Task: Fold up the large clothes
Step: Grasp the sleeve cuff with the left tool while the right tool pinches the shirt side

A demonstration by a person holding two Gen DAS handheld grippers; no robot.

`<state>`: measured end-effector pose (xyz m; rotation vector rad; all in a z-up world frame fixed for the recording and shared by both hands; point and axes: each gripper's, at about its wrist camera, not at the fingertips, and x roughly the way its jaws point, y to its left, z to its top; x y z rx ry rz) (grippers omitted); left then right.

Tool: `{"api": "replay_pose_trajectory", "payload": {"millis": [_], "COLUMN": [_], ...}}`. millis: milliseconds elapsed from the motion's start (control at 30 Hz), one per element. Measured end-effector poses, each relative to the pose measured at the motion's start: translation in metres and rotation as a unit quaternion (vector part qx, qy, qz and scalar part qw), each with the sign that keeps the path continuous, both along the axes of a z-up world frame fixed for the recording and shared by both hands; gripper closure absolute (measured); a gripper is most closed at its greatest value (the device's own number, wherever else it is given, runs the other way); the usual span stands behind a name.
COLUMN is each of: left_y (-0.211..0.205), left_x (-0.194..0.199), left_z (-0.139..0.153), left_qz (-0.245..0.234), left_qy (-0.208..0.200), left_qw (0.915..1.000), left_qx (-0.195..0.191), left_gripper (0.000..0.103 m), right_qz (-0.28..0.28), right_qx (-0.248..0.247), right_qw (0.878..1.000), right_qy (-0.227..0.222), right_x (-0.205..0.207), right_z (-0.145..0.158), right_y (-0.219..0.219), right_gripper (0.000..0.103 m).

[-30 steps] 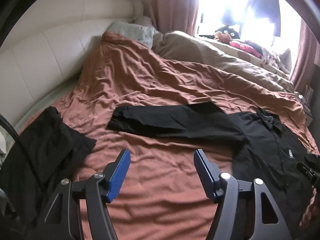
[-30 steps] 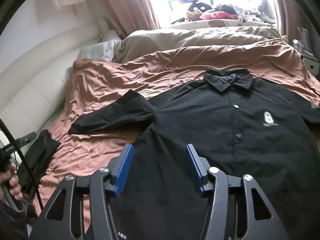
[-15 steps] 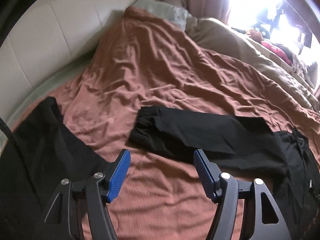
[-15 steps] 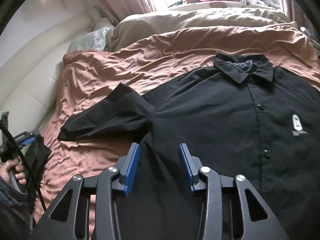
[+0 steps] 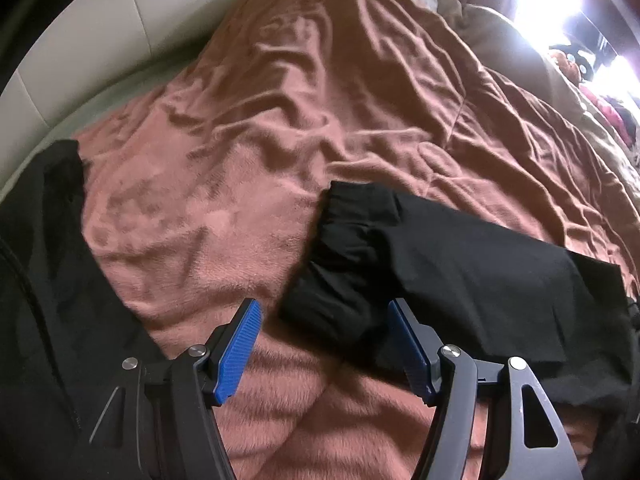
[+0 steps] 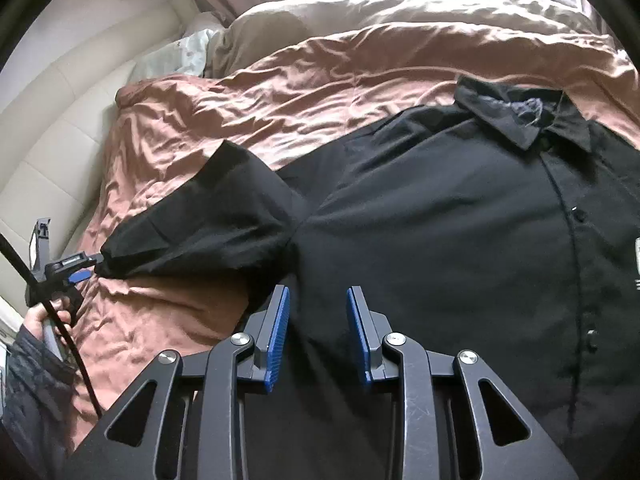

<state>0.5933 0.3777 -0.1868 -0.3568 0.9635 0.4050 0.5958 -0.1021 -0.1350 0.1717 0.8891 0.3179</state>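
A black button-up shirt (image 6: 440,220) lies face up on the bed, collar toward the far side. Its left sleeve (image 6: 200,220) stretches out to the left. In the left wrist view the sleeve (image 5: 440,264) lies across the blanket with its cuff (image 5: 336,264) nearest. My left gripper (image 5: 324,340) is open, low over the blanket, with the cuff's near corner between its blue pads. It also shows in the right wrist view (image 6: 80,268) at the sleeve's end. My right gripper (image 6: 316,324) is partly open over the shirt's side below the armpit, holding nothing.
A rust-brown blanket (image 5: 320,100) covers the bed. Another black garment (image 5: 48,280) lies at the left. A cream padded headboard (image 6: 60,128) runs along the left. A beige duvet (image 6: 400,8) and pillows lie at the far side under a bright window.
My left gripper has moved forward and down to the sleeve cuff. My right gripper has moved closer over the shirt's side and its jaws have narrowed.
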Motion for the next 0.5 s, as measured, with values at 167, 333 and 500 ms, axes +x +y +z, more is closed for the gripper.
{"api": "replay_pose_trajectory", "payload": {"millis": [167,333,500], "left_y": [0.000,-0.014,-0.040], "left_x": [0.015,0.012,0.005], "left_z": [-0.011,0.013,0.075], "left_qz": [-0.003,-0.014,-0.043], "left_qy": [0.009,-0.019,-0.068], "left_qw": [0.9997,0.9982,0.9904], "left_qx": [0.023,0.055,0.112], "left_gripper": [0.057,0.074,0.075], "right_qz": [-0.006,-0.017,-0.033], "right_qx": [0.025,0.048,0.076], "right_qw": [1.000,0.999,0.996], "right_qy": [0.013,0.018,0.030], "right_x": [0.013,0.025,0.044], "right_z": [-0.010,-0.008,-0.011], "right_y": [0.000,0.000,0.001], "right_gripper": [0.086,0.091,0.093]}}
